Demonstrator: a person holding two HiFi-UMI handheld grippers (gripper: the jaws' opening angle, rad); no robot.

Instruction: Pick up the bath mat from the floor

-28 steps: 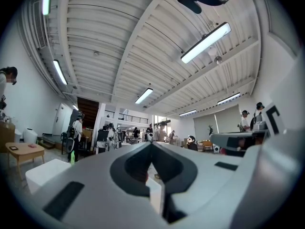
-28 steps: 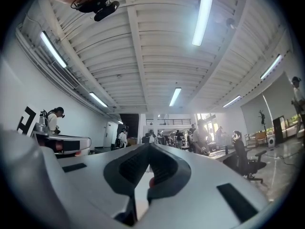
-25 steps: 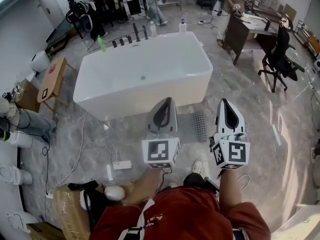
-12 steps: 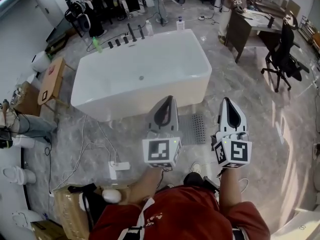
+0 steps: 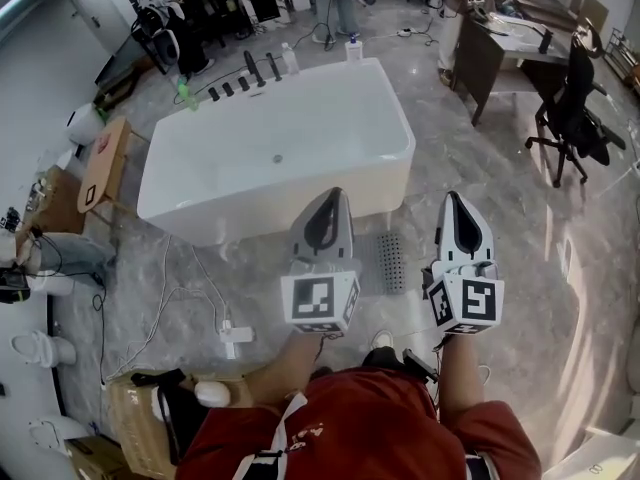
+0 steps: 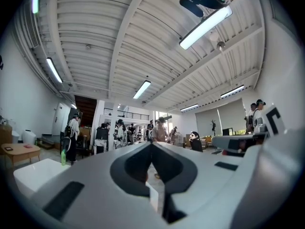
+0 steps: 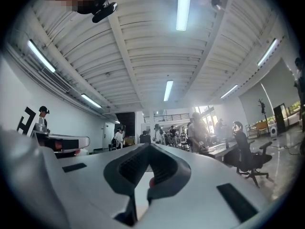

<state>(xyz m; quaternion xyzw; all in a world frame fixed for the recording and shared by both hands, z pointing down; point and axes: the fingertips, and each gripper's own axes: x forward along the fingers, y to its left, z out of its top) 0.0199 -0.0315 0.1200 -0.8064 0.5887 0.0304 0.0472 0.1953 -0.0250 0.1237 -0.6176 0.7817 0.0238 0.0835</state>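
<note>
In the head view a grey perforated bath mat (image 5: 383, 261) lies flat on the marble floor just in front of the white bathtub (image 5: 275, 158). My left gripper (image 5: 329, 195) hovers high over the mat's left part, hiding it, tips together and empty. My right gripper (image 5: 453, 200) is held beside it, right of the mat, also shut and empty. Both gripper views look level across the room under the ceiling. The left gripper (image 6: 151, 144) and the right gripper (image 7: 149, 146) show their tips touching. The mat is outside both of these views.
A power strip (image 5: 236, 332) with white cables lies on the floor at the left. A small wooden table (image 5: 98, 163) stands left of the tub, a dark desk (image 5: 492, 52) and an office chair (image 5: 578, 118) at the right. Bottles and taps line the tub's far rim. People stand in the background.
The view has drifted slightly, so the tub and mat sit a little further left and up. Both grippers keep the same pose and stay shut.
</note>
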